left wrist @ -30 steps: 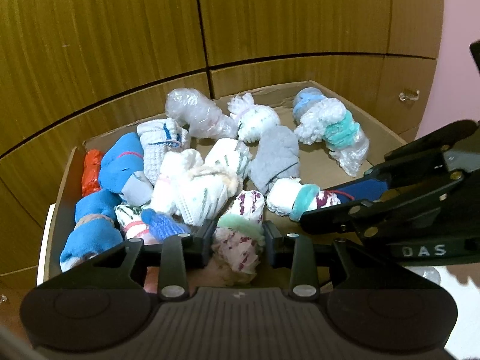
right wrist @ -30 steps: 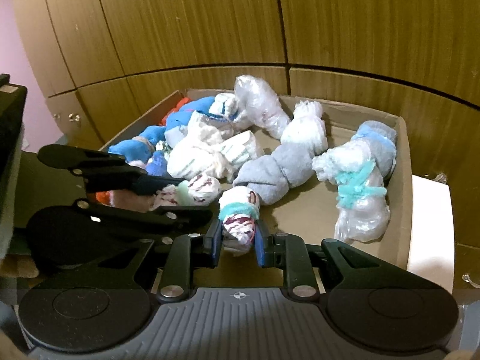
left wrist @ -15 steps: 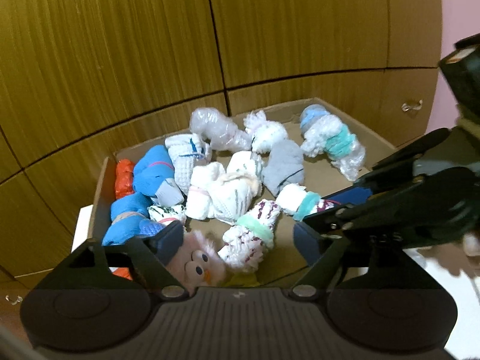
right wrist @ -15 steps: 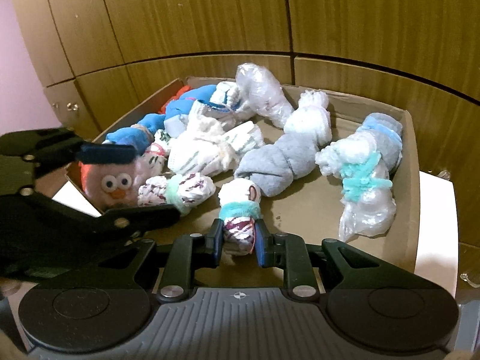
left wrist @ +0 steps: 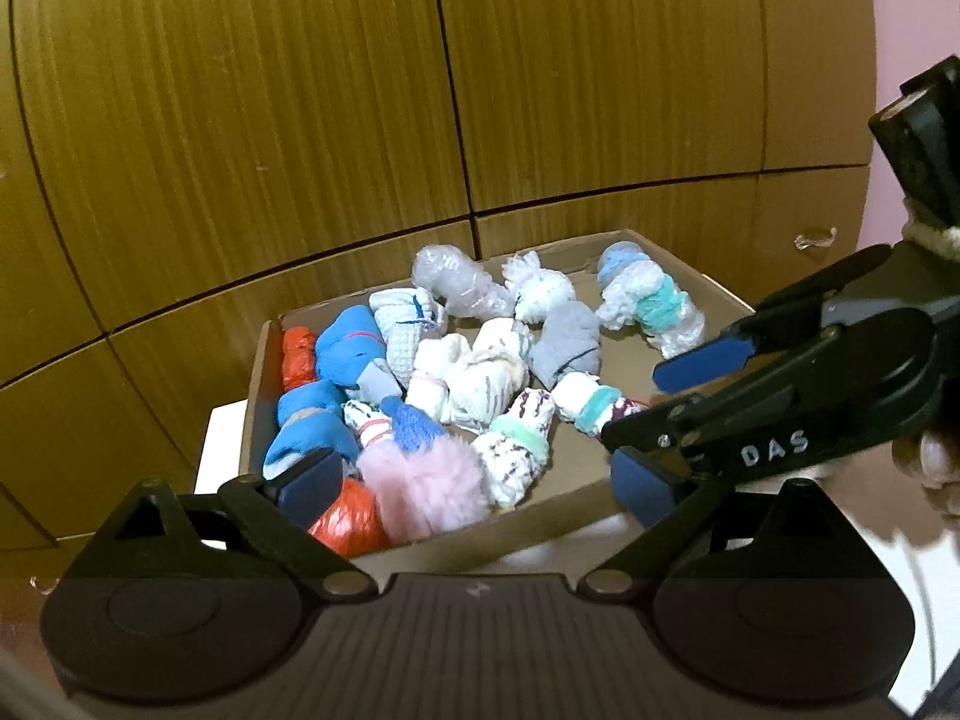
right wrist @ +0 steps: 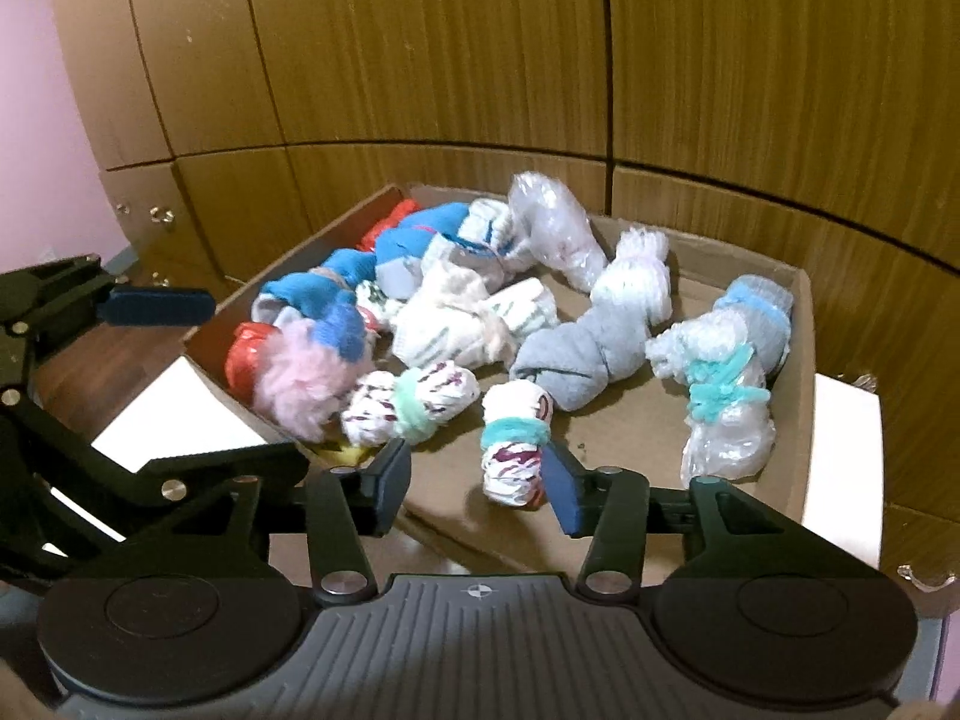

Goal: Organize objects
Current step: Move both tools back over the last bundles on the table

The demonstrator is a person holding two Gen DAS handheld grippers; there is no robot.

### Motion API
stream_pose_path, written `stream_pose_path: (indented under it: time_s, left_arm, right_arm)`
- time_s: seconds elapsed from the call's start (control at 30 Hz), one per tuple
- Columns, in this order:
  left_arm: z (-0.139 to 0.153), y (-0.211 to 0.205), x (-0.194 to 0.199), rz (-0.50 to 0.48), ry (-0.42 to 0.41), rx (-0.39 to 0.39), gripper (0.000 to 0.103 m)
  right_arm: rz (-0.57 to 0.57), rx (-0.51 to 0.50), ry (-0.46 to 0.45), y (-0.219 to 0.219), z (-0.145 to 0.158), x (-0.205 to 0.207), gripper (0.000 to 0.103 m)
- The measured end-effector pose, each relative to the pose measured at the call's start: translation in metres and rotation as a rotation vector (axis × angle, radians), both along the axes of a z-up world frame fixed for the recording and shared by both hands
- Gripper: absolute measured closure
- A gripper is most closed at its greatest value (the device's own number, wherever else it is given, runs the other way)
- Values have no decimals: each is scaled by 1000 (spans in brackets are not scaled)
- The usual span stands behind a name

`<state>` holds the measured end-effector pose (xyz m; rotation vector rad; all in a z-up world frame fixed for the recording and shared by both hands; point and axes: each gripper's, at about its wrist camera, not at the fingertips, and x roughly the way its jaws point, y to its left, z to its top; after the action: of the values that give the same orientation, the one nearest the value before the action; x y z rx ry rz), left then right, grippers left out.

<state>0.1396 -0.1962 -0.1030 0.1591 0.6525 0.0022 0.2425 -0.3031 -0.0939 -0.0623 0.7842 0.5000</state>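
The cardboard box (right wrist: 798, 324) already holds most of the rolled bundles, so the sorting looks well advanced. Going left to right in the right wrist view: the left gripper (right wrist: 198, 378) stands outside the box's left wall, its jaws spreading wide with nothing between them. Just inside that wall lie an orange bundle (right wrist: 243, 360) and a pink fluffy toy (right wrist: 303, 384) at the near corner, with blue rolls (right wrist: 312, 294) behind them. Next comes a striped roll with a green band (right wrist: 414, 405), then white rolls (right wrist: 474, 324) heaped in the middle. The right gripper (right wrist: 477, 483) is at the near edge, its jaws opening around a roll with a teal band (right wrist: 516, 450). That roll sits on the box floor; its side is close to the right pad, but through the blur I cannot tell whether they touch. Further right are a grey roll (right wrist: 576, 354), a clear plastic-wrapped one (right wrist: 552, 228) at the back, and a plastic bundle tied with teal yarn (right wrist: 720, 384) by the right wall. Both latest items seem placed. Whether more things wait outside the box is not shown, and the contents lie loose rather than in rows, so some tidying may remain.
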Motion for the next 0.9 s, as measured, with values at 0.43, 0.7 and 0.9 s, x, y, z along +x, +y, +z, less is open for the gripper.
stream_pose_path:
  time_s: [0.43,0.7,0.9]
  left_arm:
    - [-2,-20,-35,-15,-10,-10,6]
    - [-28,-50,-43,-60,6,-16,6]
    - [-37,-75,-39,-117,-25,33,13]
  right_arm:
    - [-96,77,-105,-54,28,-73,32]
    - [-261,44,-108,-106,-10,-117,24]
    - [-270,34,-110,-111,-26,-115,24]
